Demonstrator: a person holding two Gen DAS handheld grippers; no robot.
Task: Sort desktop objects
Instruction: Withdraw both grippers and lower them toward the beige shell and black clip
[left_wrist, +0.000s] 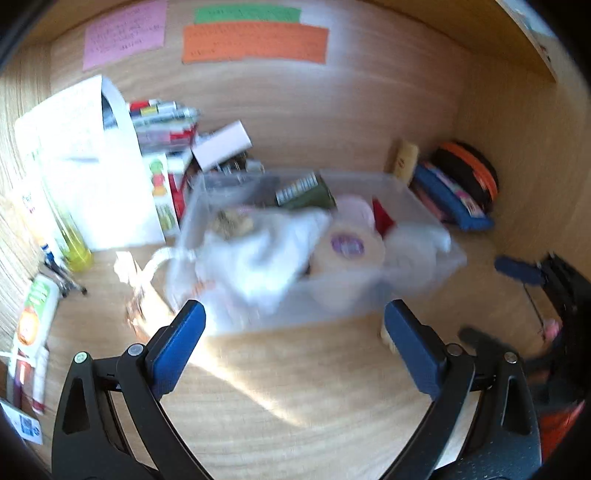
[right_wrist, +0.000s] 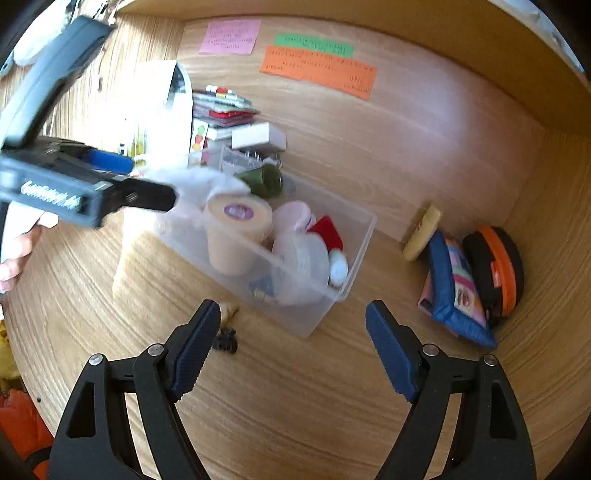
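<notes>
Left gripper (left_wrist: 295, 328): jaws wide, nothing between the blue pads; bare wooden desk (left_wrist: 295, 398) below them, the bin just ahead.
Right gripper (right_wrist: 293, 325): jaws wide, empty, hovering over the desk at the bin's near corner.
Clear plastic bin (right_wrist: 354, 236): translucent, rectangular, in the middle of the desk, set at an angle to the right wrist view; blurred in the left one.
Bin contents: beige tape roll (right_wrist: 236, 229) with a purple core label, white crumpled cloth (left_wrist: 258, 251), dark green can (right_wrist: 264, 179), red-and-white piece (right_wrist: 328, 232), round clear lid (right_wrist: 303, 258).
Small black clip (right_wrist: 225, 343): on the desk beside the right gripper's left finger.
Blue patchwork pouch (right_wrist: 456, 288): right of the bin, leaning on a black-and-orange round case (right_wrist: 498, 269).
Back left: stack of boxes and booklets (right_wrist: 225, 110).
Wall: pink, green and orange notes (right_wrist: 317, 70).
</notes>
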